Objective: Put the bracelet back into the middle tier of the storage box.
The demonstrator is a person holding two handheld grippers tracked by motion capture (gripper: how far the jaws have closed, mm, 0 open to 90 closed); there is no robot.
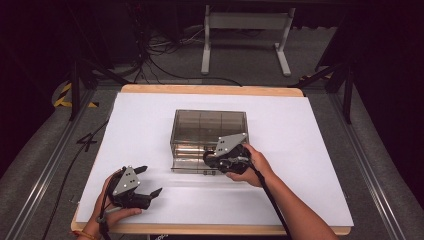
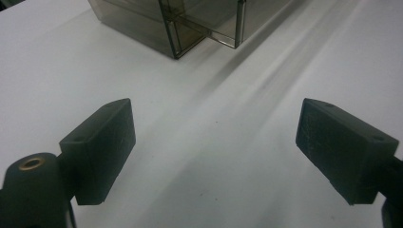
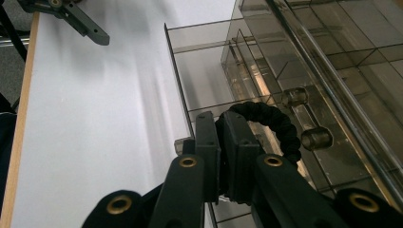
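A smoky clear plastic drawer box (image 1: 209,125) stands mid-table, and its lower drawer (image 1: 192,162) is pulled out toward me. My right gripper (image 1: 210,159) reaches over that open drawer, shut on a black fabric-covered loop. In the right gripper view the jaws (image 3: 221,123) pinch the loop (image 3: 275,118), which arches out above the drawer's compartments (image 3: 199,76). My left gripper (image 1: 152,180) rests near the table's front left corner, open and with nothing between its pads (image 2: 214,142). A corner of the box (image 2: 176,23) shows beyond it.
A white sheet (image 1: 300,150) covers the wooden table. Two clear round knobs (image 3: 316,137) sit on the box front beside the loop. The left gripper's fingers (image 3: 71,14) show far off in the right gripper view. Cables and a table frame (image 1: 245,30) lie on the floor behind.
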